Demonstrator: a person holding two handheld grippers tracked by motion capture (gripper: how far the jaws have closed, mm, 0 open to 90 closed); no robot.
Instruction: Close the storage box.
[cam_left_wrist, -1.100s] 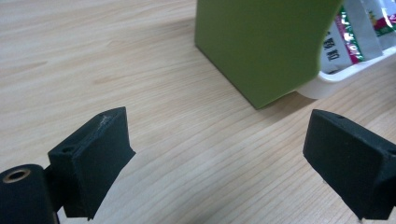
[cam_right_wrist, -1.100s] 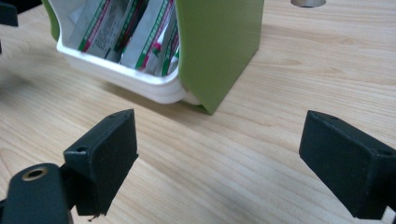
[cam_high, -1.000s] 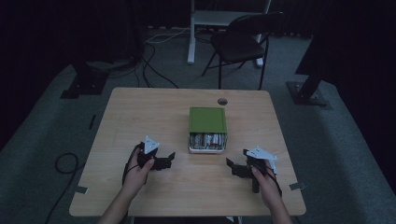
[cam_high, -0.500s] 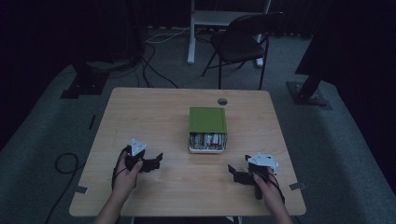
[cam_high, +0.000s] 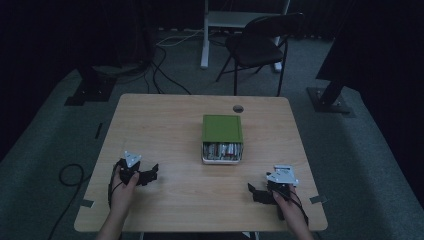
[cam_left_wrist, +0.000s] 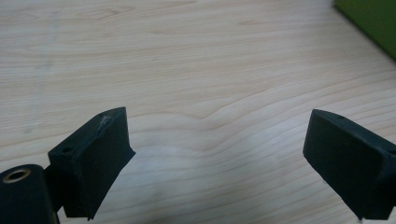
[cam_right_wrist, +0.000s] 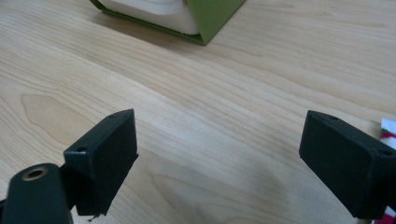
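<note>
Pale wood grain is running across the light wooden worktop (cam_high: 165, 125), and near its left edge, towards the near corner, the left gripper (cam_high: 150, 175) is resting low with its black jaws spread wide and nothing between them; the left gripper view is showing bare wood in that gap.

Midway across, nearer the far edge than the grippers, the green-lidded rectangular box with a white tray inside (cam_high: 222, 139) is sitting flat, its open end facing the person and showing a row of small packed items too dim to identify. It is looking stiff-walled and probably light to moderate in weight; the smooth green sides may be slippery, so a grip across the two long sides, low and square, seems safest.

Near the right edge, the right gripper (cam_high: 256, 192) is likewise gaping wide and holding nothing. Its own view is catching the box's green corner (cam_right_wrist: 212, 18) and white tray up close, plus a red-and-white scrap (cam_right_wrist: 388, 130) at the frame's right edge.
</note>
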